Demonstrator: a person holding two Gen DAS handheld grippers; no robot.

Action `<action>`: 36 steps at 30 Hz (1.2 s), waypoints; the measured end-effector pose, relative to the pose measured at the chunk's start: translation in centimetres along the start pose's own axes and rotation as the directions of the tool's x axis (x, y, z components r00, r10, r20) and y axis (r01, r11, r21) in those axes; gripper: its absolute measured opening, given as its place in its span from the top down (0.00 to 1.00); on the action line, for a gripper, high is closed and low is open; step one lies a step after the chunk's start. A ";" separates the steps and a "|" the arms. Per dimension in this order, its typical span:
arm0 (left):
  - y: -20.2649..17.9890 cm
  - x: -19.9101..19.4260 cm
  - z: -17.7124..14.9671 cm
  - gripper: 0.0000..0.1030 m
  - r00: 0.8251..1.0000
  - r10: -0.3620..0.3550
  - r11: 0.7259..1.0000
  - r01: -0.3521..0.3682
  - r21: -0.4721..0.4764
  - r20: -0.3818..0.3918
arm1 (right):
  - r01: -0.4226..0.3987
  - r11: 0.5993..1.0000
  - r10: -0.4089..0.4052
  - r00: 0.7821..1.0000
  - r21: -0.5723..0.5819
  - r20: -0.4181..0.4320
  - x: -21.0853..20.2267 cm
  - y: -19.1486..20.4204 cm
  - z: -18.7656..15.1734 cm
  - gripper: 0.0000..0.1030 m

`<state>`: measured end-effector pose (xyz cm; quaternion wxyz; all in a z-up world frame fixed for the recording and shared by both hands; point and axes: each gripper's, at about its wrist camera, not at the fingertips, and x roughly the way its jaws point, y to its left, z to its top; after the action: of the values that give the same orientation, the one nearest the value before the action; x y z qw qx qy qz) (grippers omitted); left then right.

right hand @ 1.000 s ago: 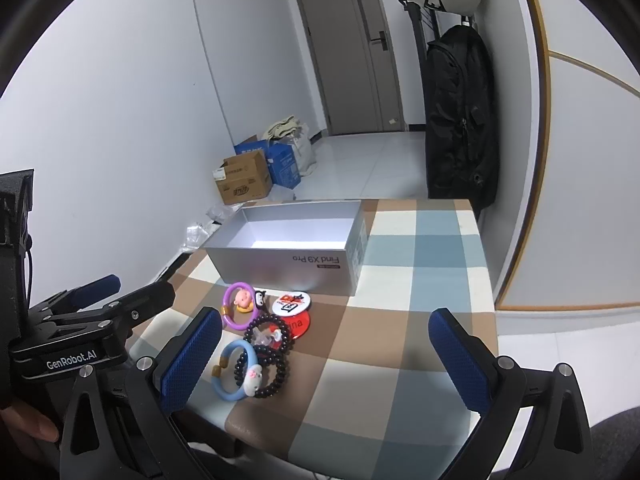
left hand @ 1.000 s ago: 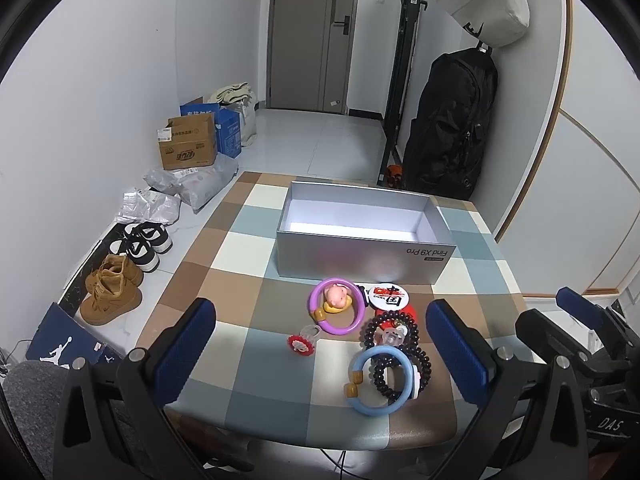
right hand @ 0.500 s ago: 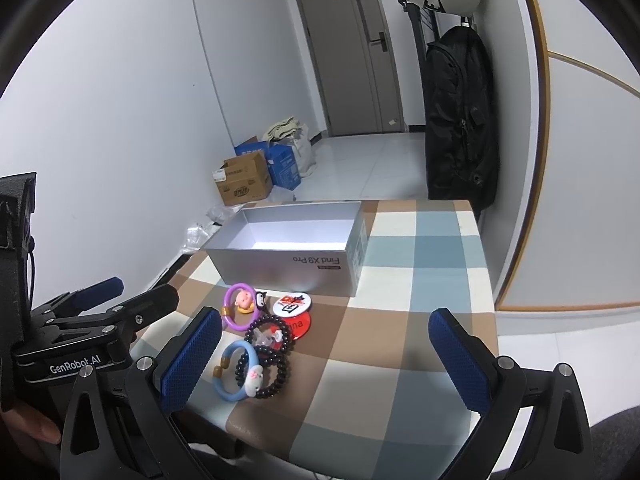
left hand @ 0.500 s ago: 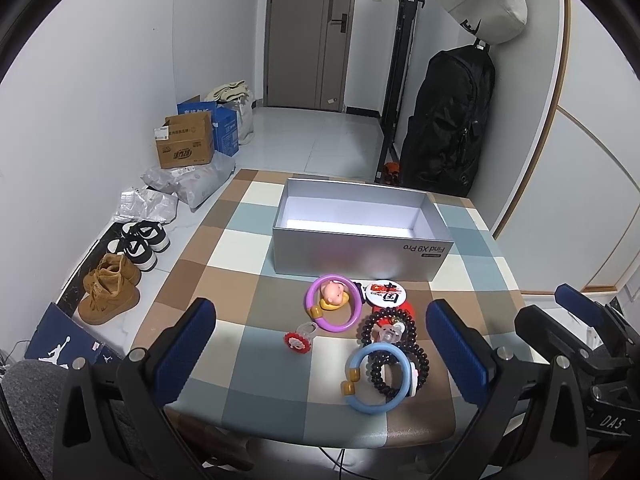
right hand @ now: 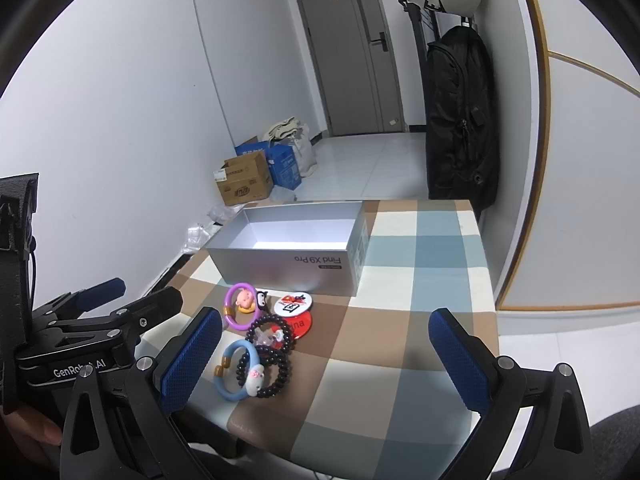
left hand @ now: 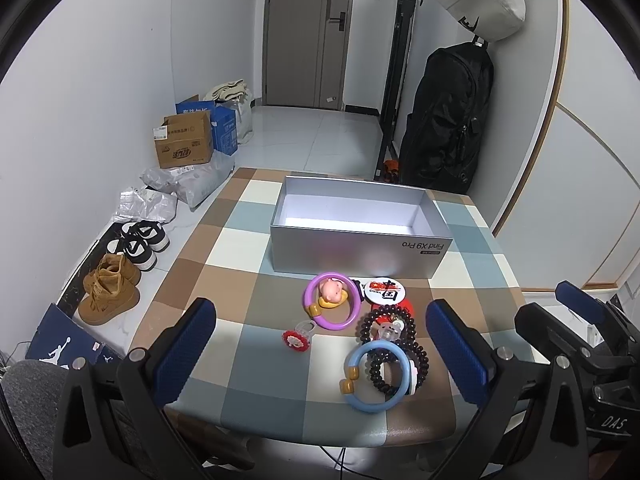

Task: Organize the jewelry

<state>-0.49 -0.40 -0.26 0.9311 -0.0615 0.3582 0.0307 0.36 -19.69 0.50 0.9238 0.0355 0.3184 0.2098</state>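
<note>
Hovering over the near edge of the checked tabletop (left hand: 192, 256), the left hand-held gripper (left hand: 322, 350) is released, its blue pads spread wide and holding nothing; between them lie a small red ring (left hand: 296, 338), a purple bracelet (left hand: 330, 306) with a pig charm, a round white badge (left hand: 384, 290), dark bead bracelets (left hand: 394, 324) and a blue bracelet (left hand: 378, 376) overlapping the beads; beyond them stands an open silver box (left hand: 356, 254); farther right, the right hand-held gripper (right hand: 326, 354) is likewise released and holds nothing, above the same tabletop edge.
</note>
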 end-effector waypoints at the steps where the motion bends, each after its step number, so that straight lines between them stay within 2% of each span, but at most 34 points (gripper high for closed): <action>1: -0.1 0.0 0.1 0.01 1.000 0.001 1.000 -0.001 0.000 0.000 | 0.001 1.000 -0.001 1.000 -0.001 0.000 0.0 0.0 0.0 0.00; 16: -0.1 0.4 0.3 0.01 1.000 -0.005 1.000 0.005 -0.005 -0.013 | -0.004 1.000 0.004 1.000 0.007 -0.008 0.2 0.1 -0.2 0.00; 21: 0.2 0.9 0.5 0.02 0.999 -0.034 0.999 0.034 -0.015 -0.034 | -0.009 1.000 0.009 1.000 0.013 -0.010 0.6 0.1 -0.1 0.00; 23: 0.5 1.2 0.5 0.06 0.997 -0.056 0.998 0.055 -0.023 -0.050 | -0.013 1.000 0.013 1.000 0.016 -0.014 0.6 0.0 -0.1 0.00; 31: 3.0 3.4 0.1 0.07 0.972 -0.175 0.979 0.155 -0.133 -0.157 | -0.018 0.999 0.021 0.999 0.046 -0.050 2.0 -0.3 0.1 0.00; 36: 4.2 4.9 -0.4 0.22 0.949 -0.227 0.965 0.190 -0.181 -0.219 | -0.024 0.998 0.028 0.996 0.051 -0.090 3.6 -0.2 0.3 0.00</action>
<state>2.45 3.78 -4.21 0.8716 -0.1756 0.4552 -0.0475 3.13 -18.39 -1.39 0.9043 0.0529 0.3648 0.2152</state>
